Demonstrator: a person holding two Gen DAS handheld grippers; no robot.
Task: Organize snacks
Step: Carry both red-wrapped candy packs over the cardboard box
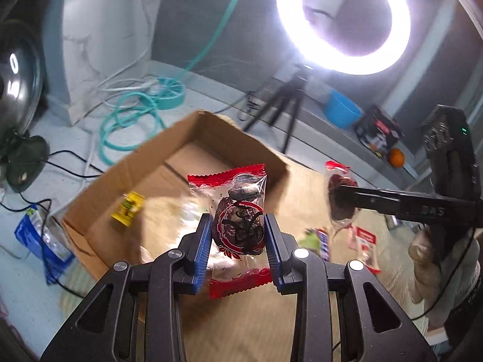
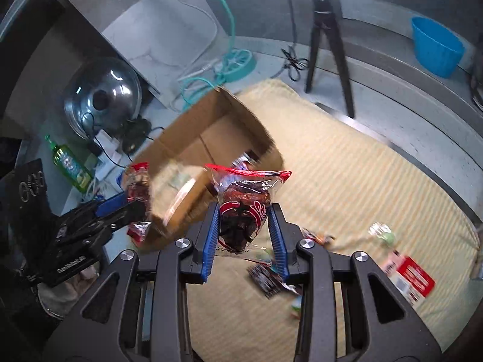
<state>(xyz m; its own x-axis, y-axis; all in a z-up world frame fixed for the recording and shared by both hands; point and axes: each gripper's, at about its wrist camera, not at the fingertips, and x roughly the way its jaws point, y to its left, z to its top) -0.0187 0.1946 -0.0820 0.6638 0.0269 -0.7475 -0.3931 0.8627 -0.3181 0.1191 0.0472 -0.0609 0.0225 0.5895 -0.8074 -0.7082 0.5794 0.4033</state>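
Left wrist view has the left gripper [image 1: 238, 235] pinching a clear, red-edged snack packet [image 1: 238, 226] with a dark fruit inside; the blue pads [image 1: 203, 250] press on both of its sides and it stands upright between them. Behind it, toward 12 o'clock, sits an open cardboard box [image 1: 99, 199] with a small yellow packet [image 1: 128, 208] lying on its floor at about 10 o'clock from the held snack. At 3 o'clock the right gripper [image 1: 341, 194] reaches in from the side, clamped on a second red-edged packet [image 1: 339, 199] of the same kind, which hangs just beside the box's right wall. Loose wrappers [image 1: 365, 241] lie blurred on the striped yellow mat [image 1: 305, 187] below it. A ring light [image 1: 344, 21] on a tripod glares at 1 o'clock, with a blue bowl [image 1: 342, 108] and an orange [image 1: 396, 157] on a ledge further right.

Right wrist view shows the same second packet [image 2: 244, 211] squeezed between that gripper's blue pads [image 2: 211, 241], held above the mat [image 2: 347, 175] near the front corner of the box [image 2: 193, 132]. At 9 o'clock the left gripper [image 2: 137, 202] holds its packet [image 2: 139, 190] against the box's left side. Scattered snacks [image 2: 410, 274] lie on the mat from 3 to 5 o'clock. A metal lid [image 2: 102, 99] and a green bottle [image 2: 69, 166] sit at 10 o'clock.
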